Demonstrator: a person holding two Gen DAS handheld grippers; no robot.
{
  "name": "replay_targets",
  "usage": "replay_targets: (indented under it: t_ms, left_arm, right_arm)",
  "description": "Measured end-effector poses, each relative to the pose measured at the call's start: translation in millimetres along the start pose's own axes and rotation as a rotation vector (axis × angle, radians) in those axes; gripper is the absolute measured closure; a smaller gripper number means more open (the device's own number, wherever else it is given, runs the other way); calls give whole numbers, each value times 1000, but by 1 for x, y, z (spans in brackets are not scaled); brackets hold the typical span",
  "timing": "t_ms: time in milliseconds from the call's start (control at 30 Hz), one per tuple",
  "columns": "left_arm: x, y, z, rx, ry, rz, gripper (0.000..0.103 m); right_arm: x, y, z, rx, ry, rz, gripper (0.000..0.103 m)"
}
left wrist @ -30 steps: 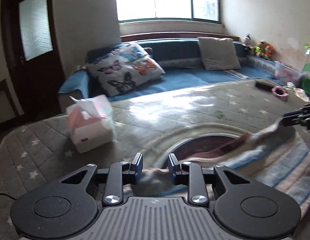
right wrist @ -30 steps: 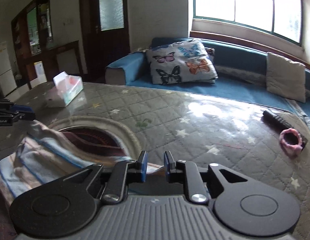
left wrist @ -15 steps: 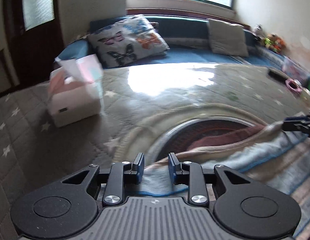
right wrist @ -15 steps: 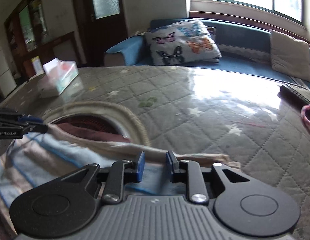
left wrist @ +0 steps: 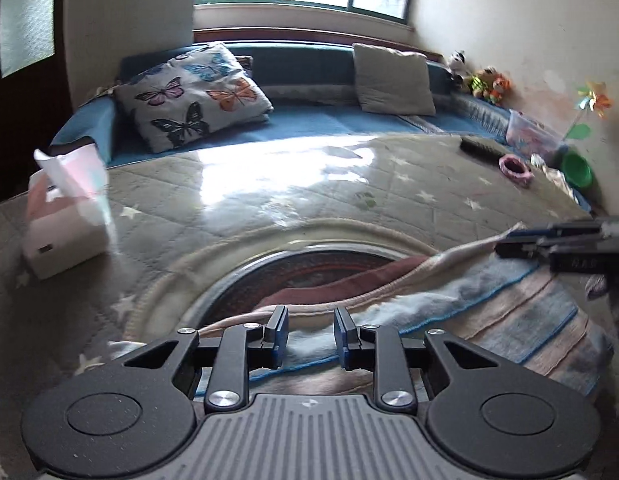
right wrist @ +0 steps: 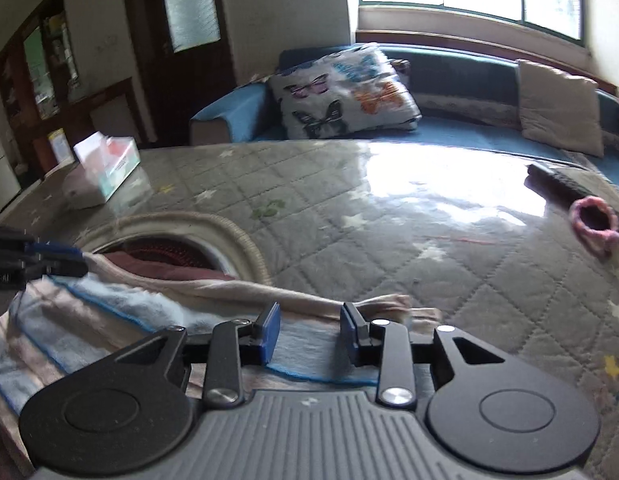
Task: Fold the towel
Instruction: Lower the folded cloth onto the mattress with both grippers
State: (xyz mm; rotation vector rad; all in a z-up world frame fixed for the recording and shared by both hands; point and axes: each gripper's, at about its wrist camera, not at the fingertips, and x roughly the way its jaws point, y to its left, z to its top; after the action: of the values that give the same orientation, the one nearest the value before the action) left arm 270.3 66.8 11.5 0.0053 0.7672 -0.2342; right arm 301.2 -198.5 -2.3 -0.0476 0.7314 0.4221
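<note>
Two pairs of blue-padded fingers are seen low over the striped towel (left wrist: 509,320), which lies flat on the quilted counter (right wrist: 429,248). The left gripper (left wrist: 311,334) stands parted, with towel beneath the gap and no pad pressing it. The right gripper (right wrist: 309,334) has just been opening; the towel's far edge lies under its gap, unpinched. Farther off, a tissue box (right wrist: 105,168) is seen.

Each handheld unit, the left gripper (left wrist: 310,336) and the right gripper (right wrist: 310,332), has a ribbed grey housing, two round black discs, black linkage arms with silver screws, and blue pads (left wrist: 280,334) on the fingers.
</note>
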Motion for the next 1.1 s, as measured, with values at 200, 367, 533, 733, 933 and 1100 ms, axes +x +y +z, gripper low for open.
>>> replay_targets:
  t_ms: [200,367,533,733,933,1100]
  left_arm:
    - [19,5,-3,-8,19,34,80]
    - [18,7,-4,-13,13,45,80]
    - [15,2,-2,-8,0,65,80]
    - [17,5,1,-17,-14,92,80]
    - [9,0,0,-10,-32,86,80]
    - [4,-15,7,25,-48,26,80]
  right_arm:
    - [-4,-16,2,-4,-22,-85,68]
    - [3,-30,-3,42,-3,-114,63]
    - [2,-29,-6,37,10,-71,93]
    - [-14,-18,14,8,-110,-59,95]
    - [15,-30,5,30,-25,-136,84]
    - [-4,-10,10,-30,-57,-48,83]
